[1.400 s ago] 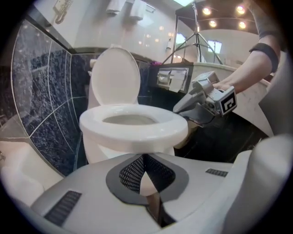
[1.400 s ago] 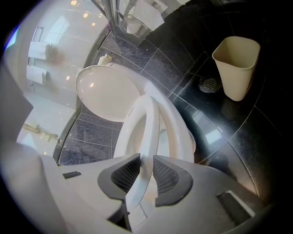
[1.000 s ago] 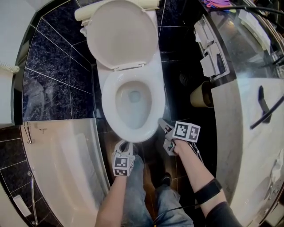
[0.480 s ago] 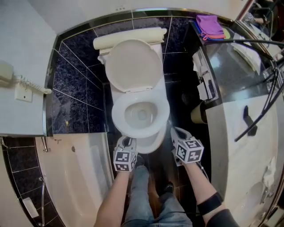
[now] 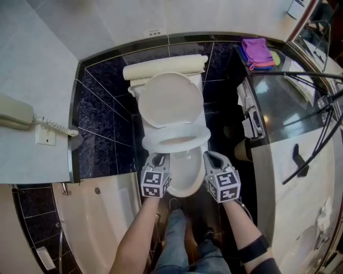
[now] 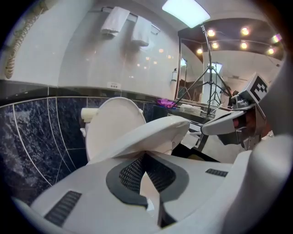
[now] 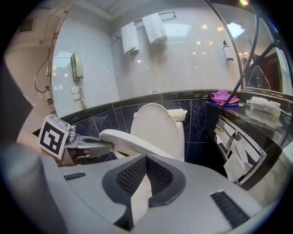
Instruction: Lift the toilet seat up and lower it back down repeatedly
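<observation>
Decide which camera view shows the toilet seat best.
Head view: the whole toilet seat ring shows, half raised, with left gripper and right gripper pinching its front. Each gripper view shows only part of it, obliquely.

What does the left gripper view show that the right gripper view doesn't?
Only the left gripper view: a rectangular ceiling light panel and the right gripper. Only the right gripper view: a wall phone handset, the left gripper and a tissue holder. Both: the half-raised toilet seat, upright lid, hanging towels and purple cloth.

Dark tile floor (image 5: 217, 131) w/ toilet (image 5: 187, 179) on it; rt counter (image 5: 278, 101) has purple cloth (image 5: 255, 47).
</observation>
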The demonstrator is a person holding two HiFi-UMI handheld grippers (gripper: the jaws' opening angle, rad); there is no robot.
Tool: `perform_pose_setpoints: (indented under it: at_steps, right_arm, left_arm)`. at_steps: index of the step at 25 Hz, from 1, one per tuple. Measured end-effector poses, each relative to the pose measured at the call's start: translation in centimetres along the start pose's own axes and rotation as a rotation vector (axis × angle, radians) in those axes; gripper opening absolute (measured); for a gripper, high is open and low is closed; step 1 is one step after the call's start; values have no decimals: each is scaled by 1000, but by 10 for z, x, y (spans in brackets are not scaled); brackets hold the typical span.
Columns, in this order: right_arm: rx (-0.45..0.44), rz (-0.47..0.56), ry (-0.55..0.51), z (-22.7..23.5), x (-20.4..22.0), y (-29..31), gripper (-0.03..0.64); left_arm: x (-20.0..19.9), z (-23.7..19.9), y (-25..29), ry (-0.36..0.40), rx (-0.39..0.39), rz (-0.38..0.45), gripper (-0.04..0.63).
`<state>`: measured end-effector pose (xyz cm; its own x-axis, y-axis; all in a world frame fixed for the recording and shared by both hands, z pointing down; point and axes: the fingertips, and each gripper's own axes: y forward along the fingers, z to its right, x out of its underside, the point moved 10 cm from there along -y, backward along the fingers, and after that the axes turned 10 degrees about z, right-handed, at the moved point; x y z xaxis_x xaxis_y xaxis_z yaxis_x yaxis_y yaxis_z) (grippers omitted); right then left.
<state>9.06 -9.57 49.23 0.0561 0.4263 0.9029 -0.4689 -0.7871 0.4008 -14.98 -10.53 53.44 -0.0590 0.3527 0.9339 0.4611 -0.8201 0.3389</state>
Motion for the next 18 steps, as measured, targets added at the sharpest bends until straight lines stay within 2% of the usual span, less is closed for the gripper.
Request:
perform_pose_setpoints:
  at_steps: [3,11,18]
  right_arm:
    - [3,5,-15,-2,-15,19,14]
    - [-26,24,-62,-19,-62,68,15]
    - [-37,16,-82,-16,-77,108,15]
  left_arm:
    - [-20,-16,17,26,24,-6,-12]
    - [-65,-55,64,21,49,27,-12]
    - [-87,-80,101,36,48,41,-11]
